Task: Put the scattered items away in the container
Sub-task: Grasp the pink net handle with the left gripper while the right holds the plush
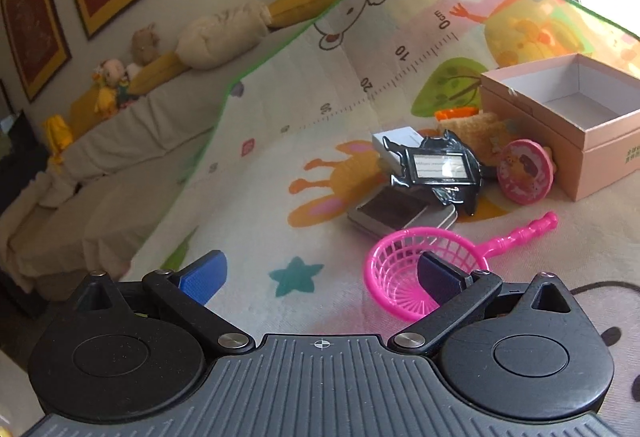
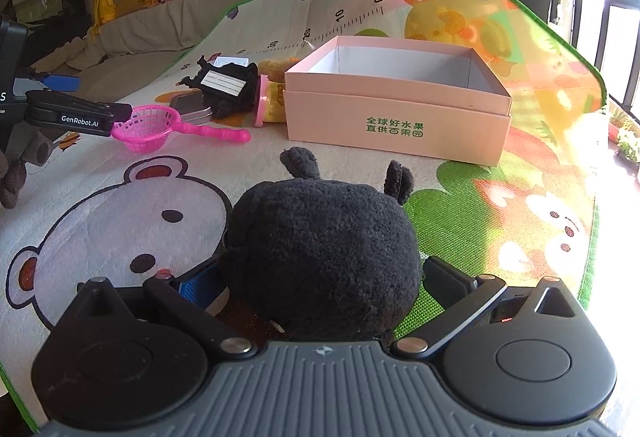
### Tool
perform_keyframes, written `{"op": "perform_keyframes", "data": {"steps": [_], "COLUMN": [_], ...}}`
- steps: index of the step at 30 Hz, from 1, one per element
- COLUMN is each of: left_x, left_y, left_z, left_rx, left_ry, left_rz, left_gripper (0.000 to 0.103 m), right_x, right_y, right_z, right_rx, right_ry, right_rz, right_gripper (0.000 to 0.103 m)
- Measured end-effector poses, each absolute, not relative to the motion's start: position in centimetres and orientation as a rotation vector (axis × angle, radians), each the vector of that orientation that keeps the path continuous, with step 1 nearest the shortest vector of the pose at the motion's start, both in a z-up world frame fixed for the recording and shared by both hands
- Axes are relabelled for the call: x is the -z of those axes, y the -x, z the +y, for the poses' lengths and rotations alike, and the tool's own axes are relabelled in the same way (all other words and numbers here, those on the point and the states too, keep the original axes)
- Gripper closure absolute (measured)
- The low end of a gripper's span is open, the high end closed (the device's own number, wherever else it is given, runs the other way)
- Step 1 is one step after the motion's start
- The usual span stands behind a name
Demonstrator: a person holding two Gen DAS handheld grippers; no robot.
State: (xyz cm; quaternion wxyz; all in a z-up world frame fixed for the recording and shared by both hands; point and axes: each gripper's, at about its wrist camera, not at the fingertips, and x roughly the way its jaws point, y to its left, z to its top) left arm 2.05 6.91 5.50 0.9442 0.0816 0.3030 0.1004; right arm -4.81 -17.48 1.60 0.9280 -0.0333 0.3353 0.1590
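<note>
My right gripper (image 2: 322, 283) is shut on a black plush toy (image 2: 324, 237) with two small ears, held just above the mat. Ahead of it stands the open pink box (image 2: 400, 113), with nothing visible inside. My left gripper (image 1: 320, 277) is open and low over the mat; its right finger (image 1: 440, 277) reaches over the basket of a pink toy net (image 1: 404, 273). The right wrist view shows the same left gripper (image 2: 96, 97) at the net (image 2: 148, 127). Past the net lie a black frame (image 1: 436, 167), a metal tin (image 1: 400, 215), a pink round disc (image 1: 526, 171) and a white card box (image 1: 396, 139).
Everything rests on a cartoon play mat (image 1: 280, 157) with a green border. A brown plush piece (image 1: 476, 129) and an orange item (image 1: 452, 114) lie against the pink box (image 1: 580, 125). A covered sofa with cushions and soft toys (image 1: 120, 85) runs along the left.
</note>
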Motion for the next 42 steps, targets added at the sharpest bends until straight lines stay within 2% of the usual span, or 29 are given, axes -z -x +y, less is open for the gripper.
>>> {"op": "perform_keyframes", "data": {"steps": [5, 9, 19, 22, 23, 30, 37, 40, 42], "left_x": [-5.5, -4.0, -1.1, -1.2, -1.3, -2.2, -2.5, -2.4, -2.6], "left_y": [-2.1, -4.8, -7.2, -6.7, -6.5, -4.3, -1.1, -0.2, 0.2], "left_z": [6.1, 5.3, 3.4, 2.8, 2.7, 1.3, -3.4, -4.8, -5.1], "left_rx": [-0.171, -0.285, -0.266, -0.239, -0.231, 0.050, 0.428, 0.510, 0.510], "left_ry": [0.152, 0.275, 0.097, 0.026, 0.006, -0.059, -0.198, -0.227, -0.225], "left_rz": [0.670, 0.701, 0.732, 0.716, 0.713, 0.682, 0.683, 0.663, 0.650], "left_gripper": [0.000, 0.000, 0.001, 0.017, 0.018, 0.018, 0.017, 0.008, 0.008], "right_x": [-1.5, -1.6, -1.4, -1.3, -1.3, -1.4, -2.1, -2.6, -2.9], "right_y": [4.6, 4.8, 4.3, 4.1, 4.1, 4.2, 5.6, 6.5, 6.9], "right_z": [-17.3, -17.3, -17.6, -17.7, -17.8, -18.2, -18.4, -18.6, -18.6], "right_rx": [-0.316, -0.302, -0.289, -0.292, -0.292, -0.309, -0.329, -0.340, -0.353], "right_ry": [0.073, 0.080, 0.055, 0.040, 0.036, 0.014, 0.054, 0.082, 0.100], "right_rz": [0.701, 0.694, 0.712, 0.725, 0.728, 0.715, 0.675, 0.659, 0.649], "right_gripper": [0.000, 0.000, 0.000, 0.000, 0.000, 0.000, 0.000, 0.000, 0.000]}}
